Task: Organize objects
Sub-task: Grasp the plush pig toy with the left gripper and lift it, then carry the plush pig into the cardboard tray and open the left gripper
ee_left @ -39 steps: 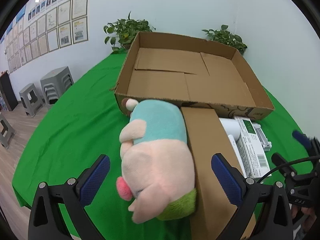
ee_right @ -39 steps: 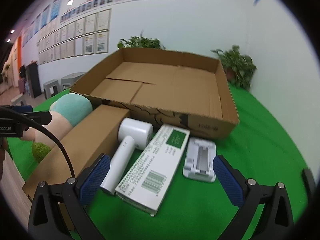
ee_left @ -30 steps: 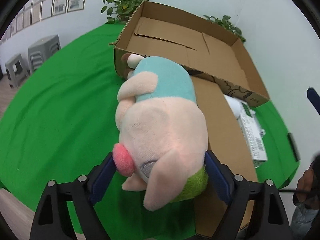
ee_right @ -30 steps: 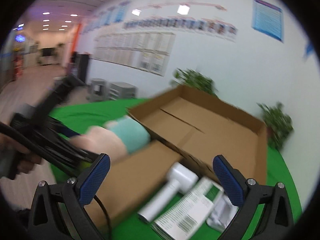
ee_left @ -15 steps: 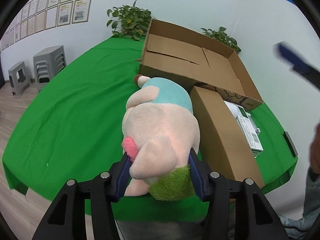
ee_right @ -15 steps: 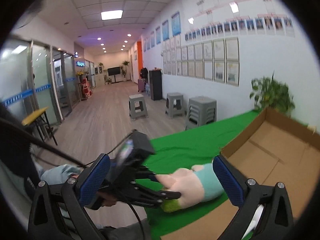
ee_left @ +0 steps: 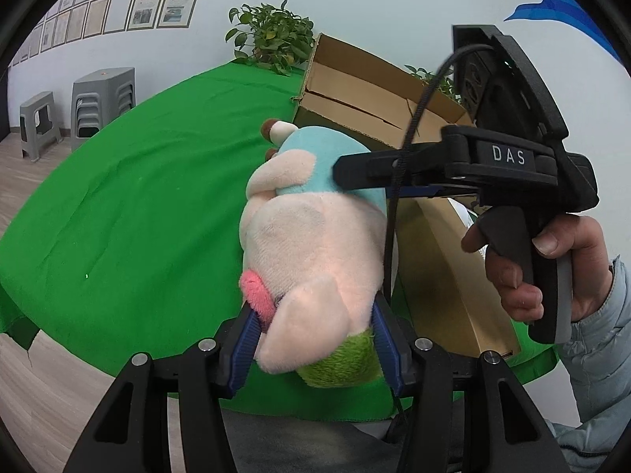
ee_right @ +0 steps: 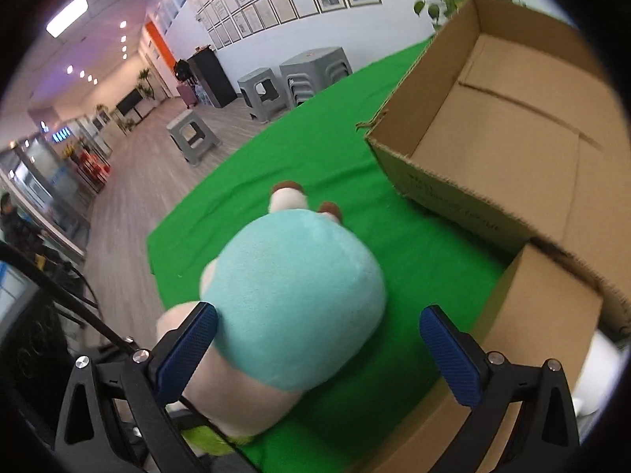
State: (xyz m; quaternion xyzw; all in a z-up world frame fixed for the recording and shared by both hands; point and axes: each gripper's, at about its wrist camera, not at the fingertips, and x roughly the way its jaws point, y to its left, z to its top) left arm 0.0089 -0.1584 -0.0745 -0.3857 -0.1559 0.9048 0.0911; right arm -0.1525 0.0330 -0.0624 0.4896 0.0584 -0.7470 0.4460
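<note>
Two grippers meet on the plush pig (ee_left: pixel 315 244): your left gripper (ee_left: pixel 315 339) is clamped on its head, and your right gripper (ee_right: pixel 319 351) straddles its teal back with jaws apart. Close it, then carry the pig to the cardboard box (ee_right: pixel 512 149) at upper right.

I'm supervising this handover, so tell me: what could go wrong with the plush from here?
The left tongs pinch only the plush's head end, so its body may sag or slip. The right tongs are open around its teal back; closing off-centre could twist it. The open box has a raised wall that may snag it.
</note>
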